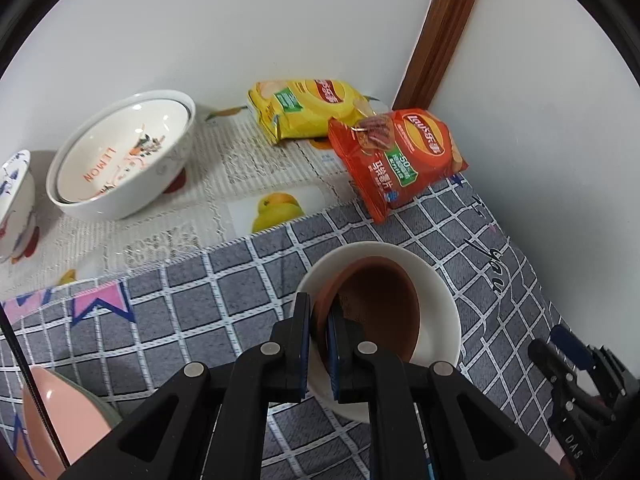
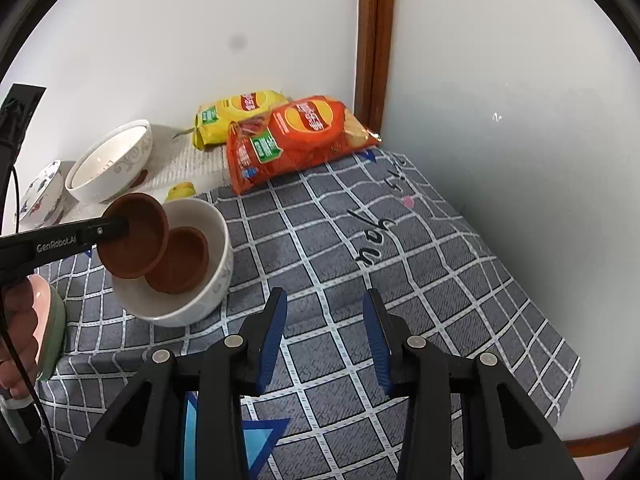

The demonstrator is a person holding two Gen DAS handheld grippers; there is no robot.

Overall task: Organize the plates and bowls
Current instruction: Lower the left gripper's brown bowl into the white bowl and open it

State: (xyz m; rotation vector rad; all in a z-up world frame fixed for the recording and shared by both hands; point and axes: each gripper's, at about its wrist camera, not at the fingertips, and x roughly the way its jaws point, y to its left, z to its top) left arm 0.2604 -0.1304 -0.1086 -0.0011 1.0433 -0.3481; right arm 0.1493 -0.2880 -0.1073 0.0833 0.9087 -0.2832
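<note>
My left gripper (image 1: 318, 308) is shut on the rim of a small brown dish (image 1: 380, 304). It holds the dish tilted over a white bowl (image 1: 440, 280) on the grey checked cloth. In the right wrist view the left gripper (image 2: 122, 226) comes in from the left with that brown dish (image 2: 132, 236). It hangs above the near-left rim of the white bowl (image 2: 216, 280). A second brown dish (image 2: 184, 264) lies inside the bowl. My right gripper (image 2: 326, 336) is open over bare cloth to the right of the bowl, with nothing between its fingers.
A large white "LEMON" bowl (image 1: 120, 160) and a blue-patterned bowl (image 1: 12, 200) stand at the back left. Yellow (image 1: 308, 108) and orange (image 1: 400, 156) chip bags lie in the corner by the wall. Pink and green dishes (image 2: 48, 320) sit near left, beside a person's hand (image 2: 16, 320).
</note>
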